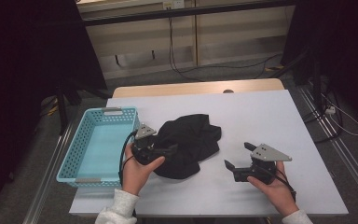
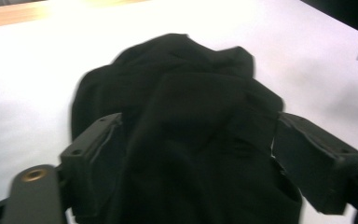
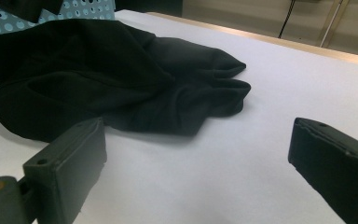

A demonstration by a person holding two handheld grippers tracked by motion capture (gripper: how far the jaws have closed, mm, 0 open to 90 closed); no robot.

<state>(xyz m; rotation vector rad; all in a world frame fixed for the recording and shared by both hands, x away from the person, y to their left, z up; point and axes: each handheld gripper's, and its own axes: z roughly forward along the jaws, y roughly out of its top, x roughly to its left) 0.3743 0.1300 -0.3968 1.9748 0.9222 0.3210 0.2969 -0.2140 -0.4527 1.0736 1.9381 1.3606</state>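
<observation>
The crumpled black cloth point(image 1: 186, 144), heaped mid-table just right of the blue basket point(image 1: 95, 144), is straddled at its near-left edge by the left gripper's point(image 1: 164, 151) spread jaws, while the right gripper point(image 1: 237, 156) is held agape over bare white tabletop point(image 1: 261, 116).

Light grey sleeves are worn at both wrists, and each black hand-held gripper, left point(image 1: 164, 150) and right point(image 1: 237, 156), is topped by a grey three-cornered plate, fitted with blocky black jaws, brass-coloured screws, and trailed by a black cable.
</observation>
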